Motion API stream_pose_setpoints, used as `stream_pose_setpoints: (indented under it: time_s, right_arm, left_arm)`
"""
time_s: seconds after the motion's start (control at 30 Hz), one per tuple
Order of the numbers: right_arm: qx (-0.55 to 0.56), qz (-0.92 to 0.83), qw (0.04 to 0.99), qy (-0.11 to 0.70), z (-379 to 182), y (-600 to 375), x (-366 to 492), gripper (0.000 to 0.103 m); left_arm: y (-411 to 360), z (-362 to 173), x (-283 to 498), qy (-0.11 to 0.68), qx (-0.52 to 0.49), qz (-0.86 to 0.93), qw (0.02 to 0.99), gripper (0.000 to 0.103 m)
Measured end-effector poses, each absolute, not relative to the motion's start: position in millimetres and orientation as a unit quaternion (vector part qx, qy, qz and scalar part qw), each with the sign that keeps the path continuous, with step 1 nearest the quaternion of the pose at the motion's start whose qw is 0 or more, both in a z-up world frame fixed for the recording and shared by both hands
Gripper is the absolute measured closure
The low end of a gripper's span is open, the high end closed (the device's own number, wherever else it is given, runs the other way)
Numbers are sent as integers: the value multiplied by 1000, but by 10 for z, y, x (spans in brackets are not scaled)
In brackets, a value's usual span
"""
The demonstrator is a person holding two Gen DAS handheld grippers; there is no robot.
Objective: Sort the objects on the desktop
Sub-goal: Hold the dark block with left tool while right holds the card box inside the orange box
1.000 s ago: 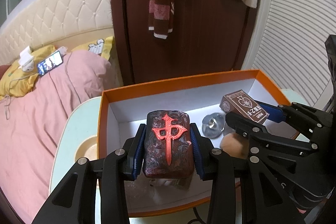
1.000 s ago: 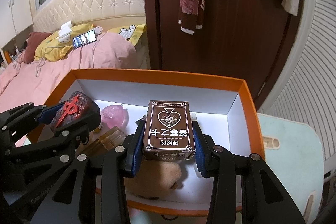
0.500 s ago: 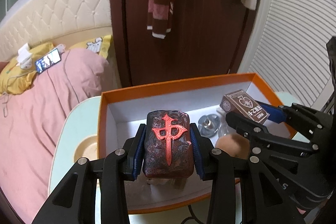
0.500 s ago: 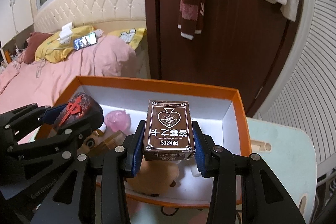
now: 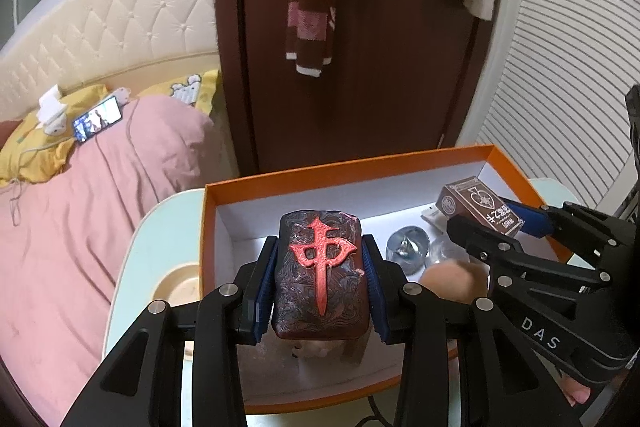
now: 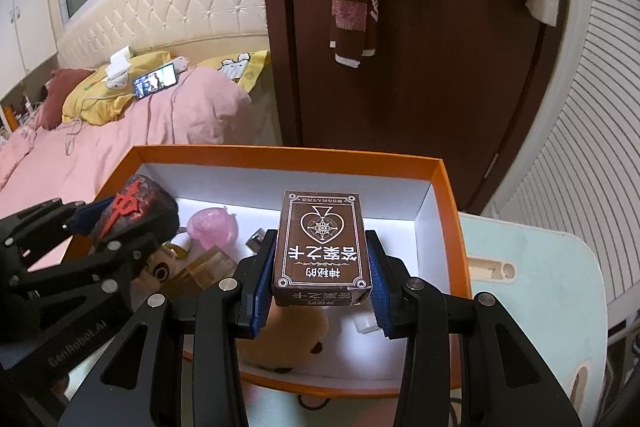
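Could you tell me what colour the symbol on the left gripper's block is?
Red symbol; left wrist view.

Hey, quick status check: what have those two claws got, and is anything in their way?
Left gripper shut on mahjong-style block. Right gripper shut on brown card box. Both over the orange box; plush toy lies below.

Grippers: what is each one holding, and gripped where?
Left gripper clamps the mahjong block by its long sides. Right gripper clamps the card box by its long sides.
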State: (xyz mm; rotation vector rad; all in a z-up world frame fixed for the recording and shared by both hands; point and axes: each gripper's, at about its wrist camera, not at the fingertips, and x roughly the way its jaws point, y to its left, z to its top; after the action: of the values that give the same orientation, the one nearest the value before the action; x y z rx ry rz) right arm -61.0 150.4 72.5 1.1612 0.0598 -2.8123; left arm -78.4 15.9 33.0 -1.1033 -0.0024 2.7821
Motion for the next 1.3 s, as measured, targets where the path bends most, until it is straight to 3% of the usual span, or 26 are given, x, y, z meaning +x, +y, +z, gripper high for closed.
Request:
stream_pose_setpoints:
  time_s: [1.3]
  right_arm:
    - [386,-921,50,28,688,1447,-601,61]
  left_arm:
    - [87,261,-745,6,-374,923,92,65]
